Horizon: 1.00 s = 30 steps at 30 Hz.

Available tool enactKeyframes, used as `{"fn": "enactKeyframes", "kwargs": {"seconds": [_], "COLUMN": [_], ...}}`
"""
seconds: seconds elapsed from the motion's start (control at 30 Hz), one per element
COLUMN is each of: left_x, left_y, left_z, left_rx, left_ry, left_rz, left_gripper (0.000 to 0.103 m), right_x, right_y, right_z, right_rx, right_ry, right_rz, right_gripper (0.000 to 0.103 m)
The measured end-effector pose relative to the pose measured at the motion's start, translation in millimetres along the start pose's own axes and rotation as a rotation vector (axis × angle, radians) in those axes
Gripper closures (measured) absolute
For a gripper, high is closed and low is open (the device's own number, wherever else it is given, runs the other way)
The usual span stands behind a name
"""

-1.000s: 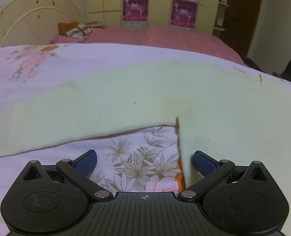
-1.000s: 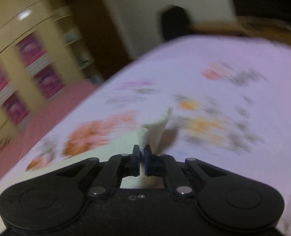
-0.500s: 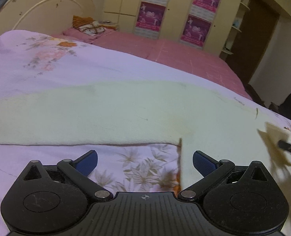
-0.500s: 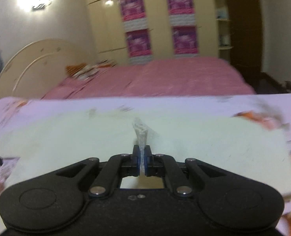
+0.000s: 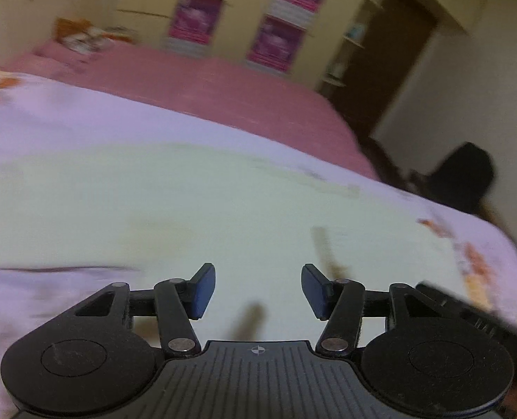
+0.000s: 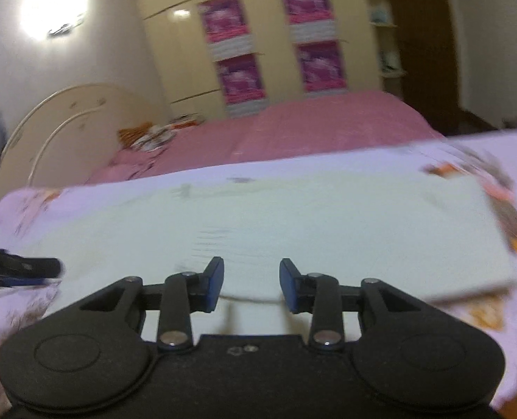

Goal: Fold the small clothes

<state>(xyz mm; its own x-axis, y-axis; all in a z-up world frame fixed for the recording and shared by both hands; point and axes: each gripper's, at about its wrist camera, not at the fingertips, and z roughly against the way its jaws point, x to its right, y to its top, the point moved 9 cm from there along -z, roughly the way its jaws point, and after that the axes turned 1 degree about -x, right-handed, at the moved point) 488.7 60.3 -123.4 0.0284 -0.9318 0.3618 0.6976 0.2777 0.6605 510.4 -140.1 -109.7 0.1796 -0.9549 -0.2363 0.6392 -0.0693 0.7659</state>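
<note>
Two grippers hovered over a pale garment (image 6: 293, 216) on the floral bedspread (image 5: 49, 132). The left gripper (image 5: 257, 289) was closing, the right gripper (image 6: 251, 284) opening; both pairs of fingers stood apart, gripping nothing.

A pale cream garment (image 6: 293, 216) lies spread flat on a lilac flowered bedsheet (image 6: 83, 195), already folded over itself into a long band. Its right end is a straight edge, and faint smudges mark the cloth near the middle.

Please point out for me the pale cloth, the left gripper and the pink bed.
pale cloth (image 6: 293, 216): right wrist view, middle of its flat top.
left gripper (image 5: 258, 289): left wrist view, midway between the fingertips.
pink bed (image 6: 293, 129): right wrist view, the bedspread.
</note>
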Motion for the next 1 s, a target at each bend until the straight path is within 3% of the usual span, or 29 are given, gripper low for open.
{"fn": "enactKeyframes", "kwargs": {"seconds": [0.07, 0.2, 0.27, 0.3, 0.4, 0.53, 0.73, 0.83, 0.97, 1.0], "left_x": [27, 61, 69, 71, 74, 67, 8, 0, 37, 44], "left_y": [2, -2, -4, -5, -8, 6, 34, 27, 8, 6], "left_z": [-19, -64, -79, -88, -91, -70, -48, -51, -63, -67], "left_rx": [-0.035, -0.133, -0.156, -0.173, -0.152, -0.053, 0.006, -0.050, -0.093, -0.100], "left_ry": [-0.074, -0.104, -0.108, -0.095, -0.087, -0.072, 0.017, -0.064, -0.147, -0.149], "left_rz": [0.005, -0.023, -0.033, -0.047, -0.062, -0.079, -0.032, 0.025, 0.005, 0.009], "left_gripper": [0.047, 0.047, 0.076, 0.099, 0.100, 0.102, 0.103, 0.102, 0.100, 0.084], "right_x": [25, 56, 68, 72, 84, 96, 97, 92, 86, 86], "right_y": [-2, -11, -18, -21, -33, -39, -41, -42, -43, -44], "right_z": [12, 30, 36, 39, 46, 50, 46, 42, 37, 36], "right_rx": [-0.005, 0.007, 0.007, 0.008, 0.007, -0.002, -0.013, -0.018, -0.022, -0.025], "right_ry": [-0.034, -0.070, -0.084, -0.090, -0.107, -0.123, -0.125, -0.114, -0.110, -0.112], "right_rz": [-0.049, -0.102, -0.117, -0.123, -0.141, -0.151, -0.142, -0.130, -0.122, -0.122], "right_gripper": [0.068, 0.068, 0.068, 0.068, 0.068, 0.068, 0.068, 0.068, 0.067, 0.067]}}
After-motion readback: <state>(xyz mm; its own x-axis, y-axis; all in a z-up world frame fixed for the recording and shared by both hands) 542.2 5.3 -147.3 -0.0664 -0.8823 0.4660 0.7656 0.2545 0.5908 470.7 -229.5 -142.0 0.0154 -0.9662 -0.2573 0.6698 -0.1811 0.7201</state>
